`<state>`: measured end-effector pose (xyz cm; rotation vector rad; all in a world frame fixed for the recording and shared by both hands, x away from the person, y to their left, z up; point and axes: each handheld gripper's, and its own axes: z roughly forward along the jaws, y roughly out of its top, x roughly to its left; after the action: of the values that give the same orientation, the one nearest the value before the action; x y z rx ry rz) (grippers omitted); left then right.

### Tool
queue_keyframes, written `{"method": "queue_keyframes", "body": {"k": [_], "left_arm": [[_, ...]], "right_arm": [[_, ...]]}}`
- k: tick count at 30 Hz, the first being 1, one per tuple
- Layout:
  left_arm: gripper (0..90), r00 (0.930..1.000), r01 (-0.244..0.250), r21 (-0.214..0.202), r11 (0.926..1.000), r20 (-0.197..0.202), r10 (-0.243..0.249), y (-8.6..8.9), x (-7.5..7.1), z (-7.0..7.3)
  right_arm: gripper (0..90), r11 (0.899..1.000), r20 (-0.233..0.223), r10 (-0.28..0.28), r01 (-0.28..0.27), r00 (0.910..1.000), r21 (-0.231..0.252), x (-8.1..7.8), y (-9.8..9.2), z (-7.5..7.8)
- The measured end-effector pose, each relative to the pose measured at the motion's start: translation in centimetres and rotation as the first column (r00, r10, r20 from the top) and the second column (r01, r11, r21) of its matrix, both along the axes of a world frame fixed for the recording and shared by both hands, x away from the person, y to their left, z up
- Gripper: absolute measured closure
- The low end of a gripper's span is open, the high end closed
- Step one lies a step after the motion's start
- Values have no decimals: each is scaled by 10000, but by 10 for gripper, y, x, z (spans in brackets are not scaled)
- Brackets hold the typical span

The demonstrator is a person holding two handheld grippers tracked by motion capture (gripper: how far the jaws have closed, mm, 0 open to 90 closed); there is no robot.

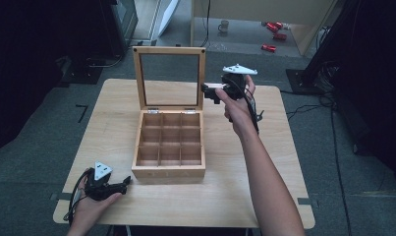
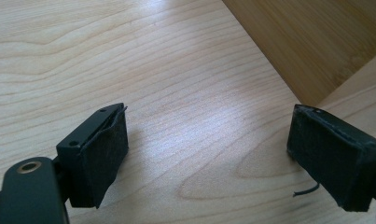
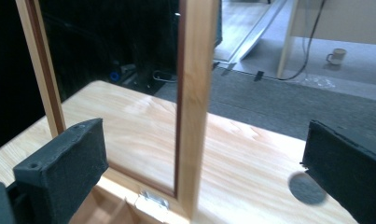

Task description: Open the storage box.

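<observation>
A wooden box (image 1: 169, 145) with nine little spaces sits in the middle of the counter (image 1: 235, 182). Its lid (image 1: 169, 78) stands straight up. The right gripper (image 1: 211, 92) is wide open around the lid's right side. The left gripper (image 1: 123, 185) rests near the box's front left corner, wide open too.

Between my right gripper's (image 3: 195, 177) matte black padded fingers (image 3: 64, 172) stands the honey-tan wooden frame of the open nine-compartment box's glass lid (image 3: 195, 93), while under my left gripper's (image 2: 209, 158) black fingers (image 2: 99, 156) lies the pale, wavy-grained wooden table (image 2: 176, 70).
</observation>
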<state>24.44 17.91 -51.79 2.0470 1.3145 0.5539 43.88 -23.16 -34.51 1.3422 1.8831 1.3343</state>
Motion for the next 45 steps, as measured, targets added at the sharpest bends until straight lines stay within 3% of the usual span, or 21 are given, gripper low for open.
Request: {"method": "queue_keyframes", "body": {"k": [7,15,23,31,45], "left_arm": [[127,10000,-11,-4,10000,17,11,0,0,0],[127,10000,-12,-3,10000,18,12,0,0,0],[128,10000,-9,5,10000,8,9,0,0,0],[128,10000,-13,7,10000,10,13,0,0,0],[128,10000,-22,20,10000,9,22,0,0,0]], "right_arm": [[0,9999,-62,-111,111,9999,5,-31,-21,-12],[0,9985,25,-380,381,9993,-399,-67,-51,-32],[0,9967,-194,-781,776,9968,-243,-101,-84,-53],[0,9934,-394,-1136,1128,9927,-220,-124,-105,-71],[0,9861,-1154,-1653,1619,9795,-376,-158,-133,-118]]}}
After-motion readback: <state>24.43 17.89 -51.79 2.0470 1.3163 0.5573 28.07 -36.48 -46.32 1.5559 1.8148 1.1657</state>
